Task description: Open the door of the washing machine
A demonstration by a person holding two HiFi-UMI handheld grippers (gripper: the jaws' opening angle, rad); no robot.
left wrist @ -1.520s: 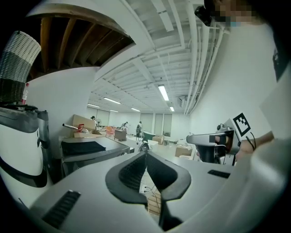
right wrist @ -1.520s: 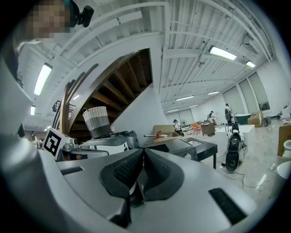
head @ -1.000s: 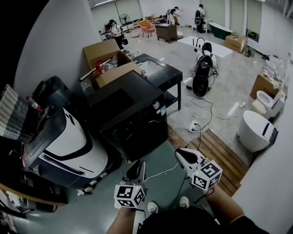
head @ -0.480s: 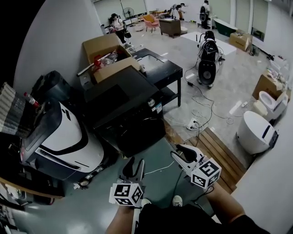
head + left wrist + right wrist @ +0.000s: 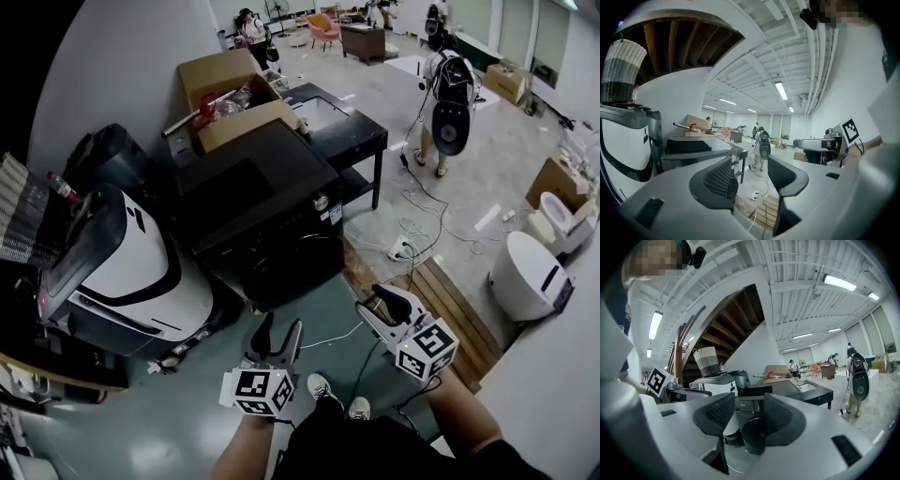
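Note:
The black front-loading washing machine [image 5: 267, 211] stands mid-frame in the head view, its round dark door [image 5: 298, 270] facing me and closed. My left gripper [image 5: 279, 330] hovers over the floor just short of the door. Its jaws are opening, with nothing between them [image 5: 752, 176]. To its right, my right gripper [image 5: 378, 305] also has its jaws opening and empty. In the right gripper view [image 5: 746, 413] the door [image 5: 752, 437] shows through the gap, still some way off.
A white appliance [image 5: 122, 272] stands left of the washer, with a wicker basket [image 5: 19, 216] beside it. Behind are an open cardboard box [image 5: 230, 98] and a black table [image 5: 342, 131]. A power strip with cables [image 5: 398, 251], wooden slats [image 5: 450, 309] and a white toilet [image 5: 525, 272] lie to the right.
Both grippers' jaws have gone from shut to spread apart. Both grippers edged a little closer to the washing machine. A person at the back walked nearer.

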